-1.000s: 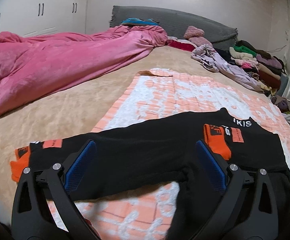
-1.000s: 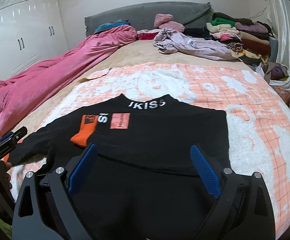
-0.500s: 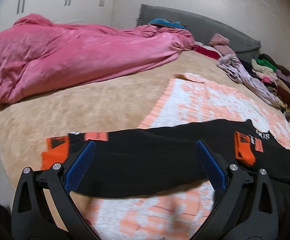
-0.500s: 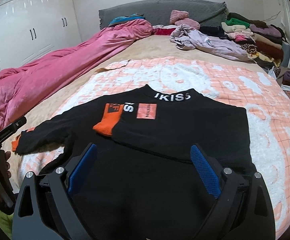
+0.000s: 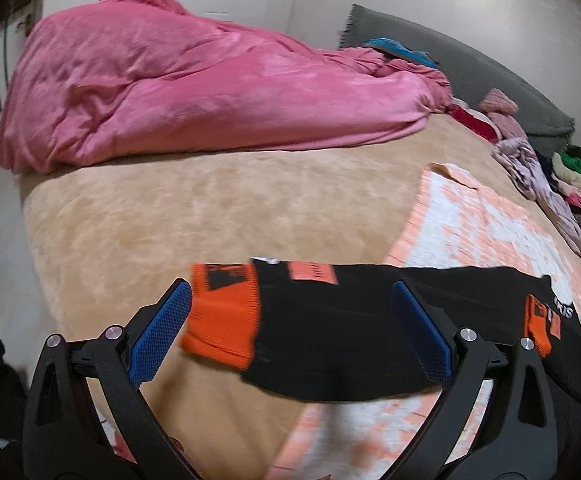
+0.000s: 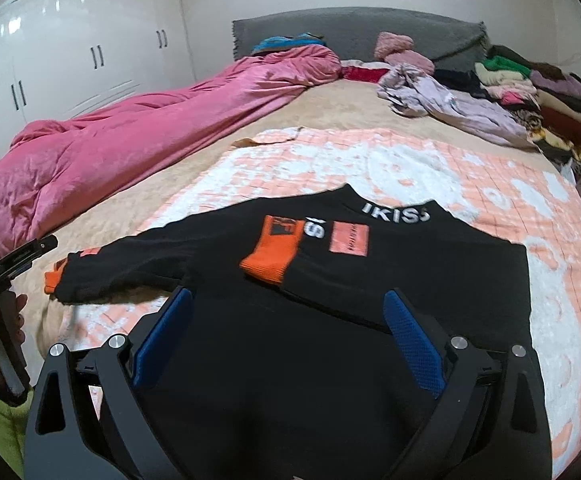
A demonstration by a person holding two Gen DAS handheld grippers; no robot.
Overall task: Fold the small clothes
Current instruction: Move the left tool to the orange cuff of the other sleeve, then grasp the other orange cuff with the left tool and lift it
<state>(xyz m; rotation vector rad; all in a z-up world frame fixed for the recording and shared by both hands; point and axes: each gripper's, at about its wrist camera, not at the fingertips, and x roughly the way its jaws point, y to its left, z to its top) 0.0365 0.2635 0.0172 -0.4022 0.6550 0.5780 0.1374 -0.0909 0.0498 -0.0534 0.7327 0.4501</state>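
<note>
Black sweater (image 6: 370,280) with orange cuffs lies flat, one sleeve folded across.

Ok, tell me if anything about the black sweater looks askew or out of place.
The black sweater is only half folded: one sleeve lies across the chest with its orange cuff on the print, while the other sleeve stretches sideways off the checked blanket onto the tan bed cover.

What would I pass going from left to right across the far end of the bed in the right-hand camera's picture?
White wardrobe → pink quilt → blue cloth on the quilt's far end → pink knitted bundle → crumpled lilac garment → stack of folded clothes.
</note>
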